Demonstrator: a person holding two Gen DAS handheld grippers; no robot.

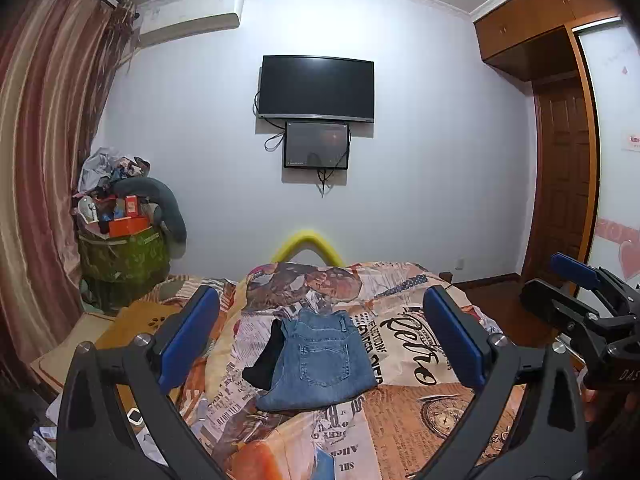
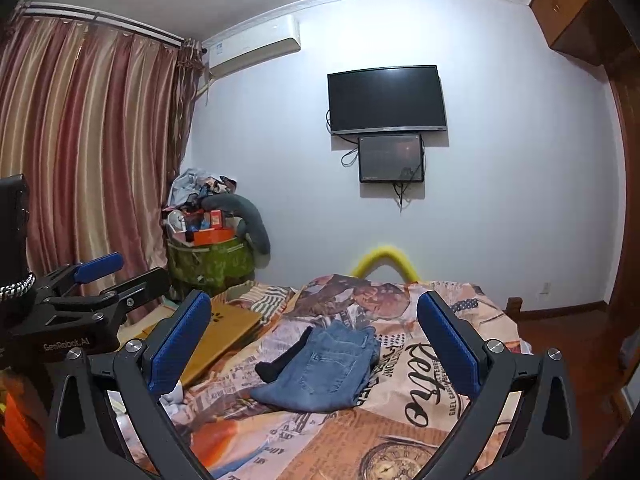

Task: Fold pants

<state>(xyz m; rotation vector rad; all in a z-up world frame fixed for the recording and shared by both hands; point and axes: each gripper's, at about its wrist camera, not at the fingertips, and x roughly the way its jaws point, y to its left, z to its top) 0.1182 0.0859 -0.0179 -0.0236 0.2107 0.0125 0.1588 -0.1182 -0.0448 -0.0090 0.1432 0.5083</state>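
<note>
Blue denim pants (image 1: 318,362) lie folded into a compact stack on the printed bedspread (image 1: 404,412), back pocket up. A black garment (image 1: 266,356) lies against their left side. My left gripper (image 1: 320,338) hangs open above the bed, its blue pads wide apart, nothing between them, the pants well ahead. In the right wrist view the pants (image 2: 320,368) and the black garment (image 2: 282,358) lie ahead of my right gripper (image 2: 314,338), which is also open and empty. Each gripper shows at the edge of the other's view: the right one (image 1: 576,280), the left one (image 2: 120,268).
A tan flat board (image 2: 224,332) lies on the bed's left side. A green bin (image 1: 122,258) heaped with boxes and cloth stands in the corner by the striped curtains (image 1: 44,160). A yellow foam bumper (image 1: 306,246) caps the bed's far end. A wooden door (image 1: 564,184) is at right.
</note>
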